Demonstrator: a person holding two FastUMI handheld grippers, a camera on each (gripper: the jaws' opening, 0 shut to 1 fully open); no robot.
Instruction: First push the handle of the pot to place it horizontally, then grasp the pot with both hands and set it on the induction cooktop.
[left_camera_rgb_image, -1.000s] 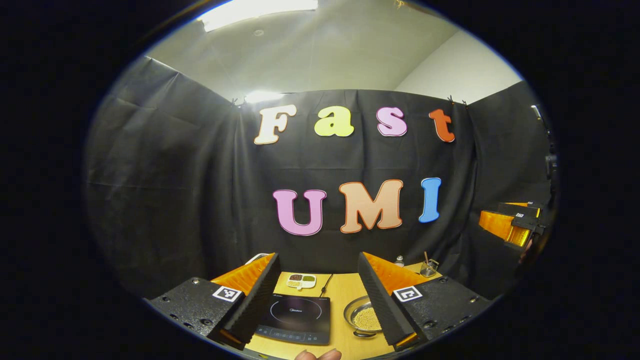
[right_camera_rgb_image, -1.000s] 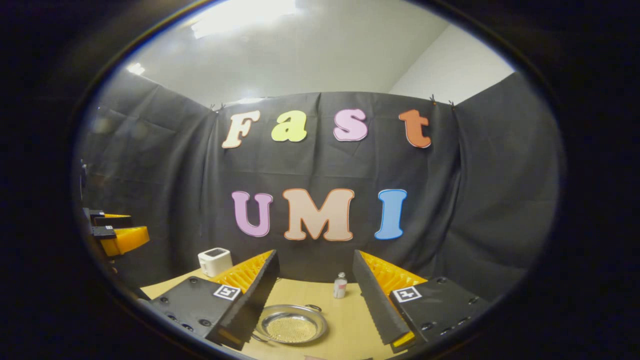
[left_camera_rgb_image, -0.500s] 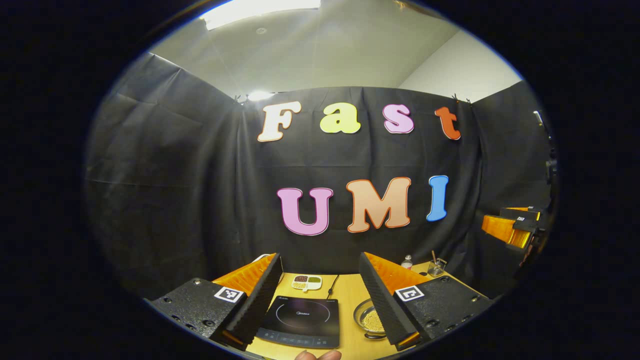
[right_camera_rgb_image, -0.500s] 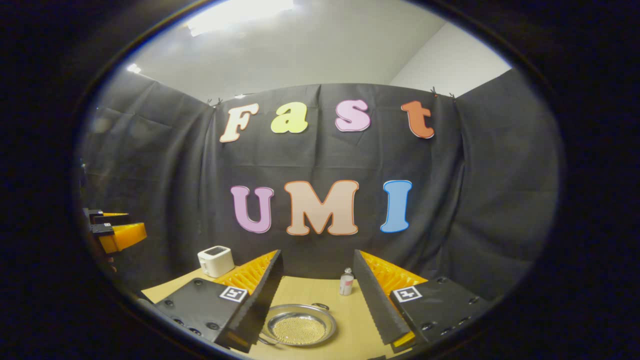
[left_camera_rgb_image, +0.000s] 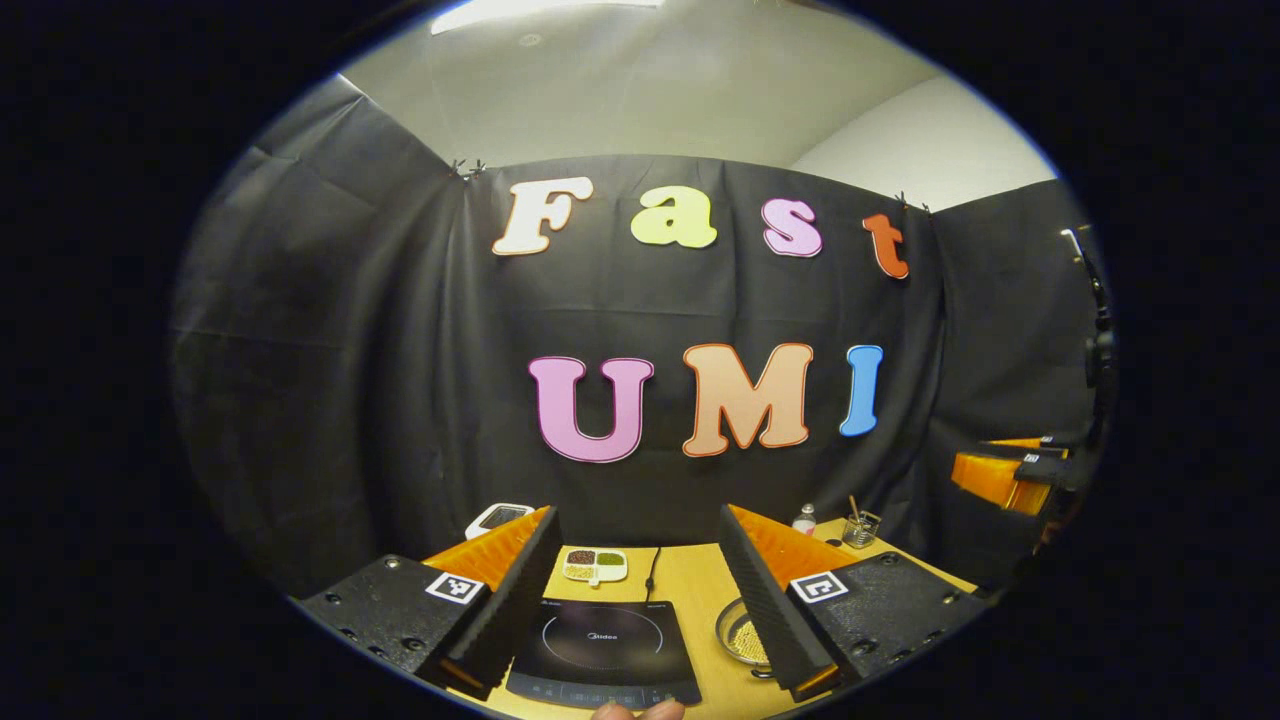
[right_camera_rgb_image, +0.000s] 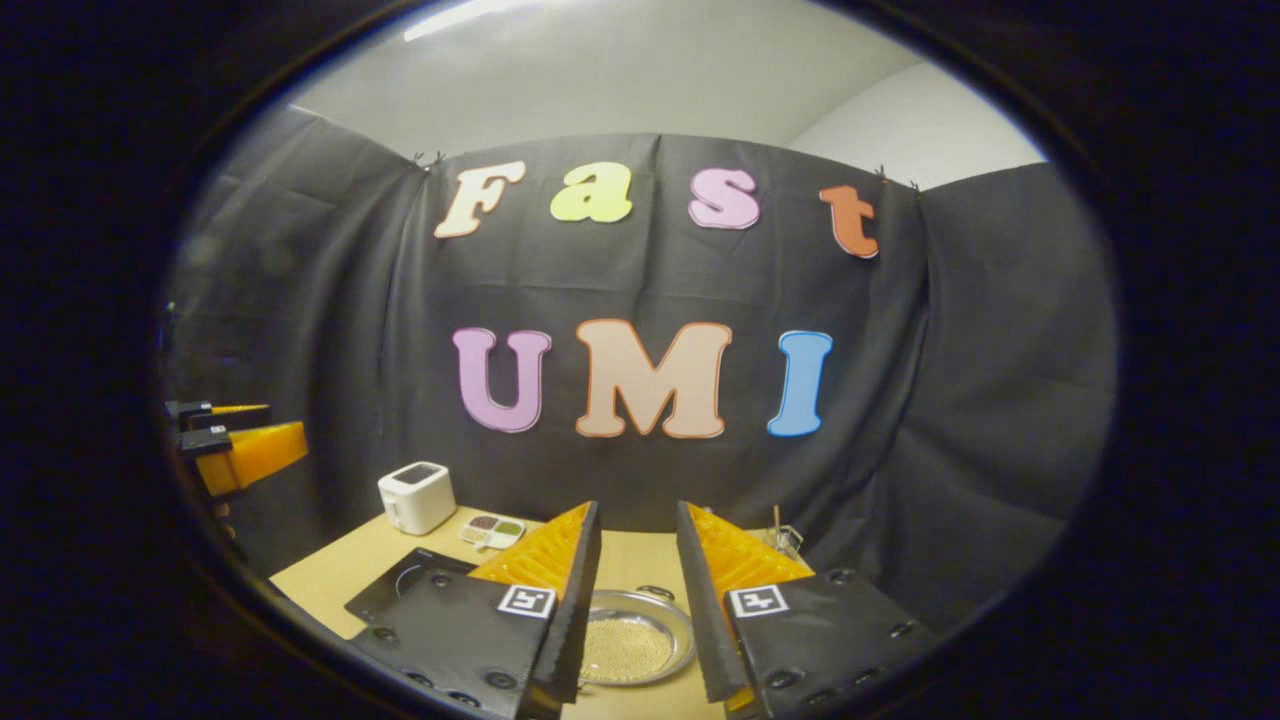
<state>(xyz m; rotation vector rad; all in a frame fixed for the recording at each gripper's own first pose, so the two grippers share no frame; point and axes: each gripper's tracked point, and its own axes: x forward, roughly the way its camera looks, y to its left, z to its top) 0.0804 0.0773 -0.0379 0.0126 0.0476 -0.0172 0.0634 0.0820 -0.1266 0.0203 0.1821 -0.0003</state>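
Pot sits on the tabletop just ahead of my right tongs, framed in their narrow empty gap. One handle points away from me, so its handle axis seems to run front to back. I judge the push is still to do. My left tongs gape wide, empty, over the cooktop.

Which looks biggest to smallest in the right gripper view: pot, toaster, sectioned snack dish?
1. pot, widest, though nearest the camera and partly hidden by the right gripper.
2. toaster, clearly smaller.
3. sectioned snack dish, smallest; it lies flat and far back, so its true size against the toaster is unsure.
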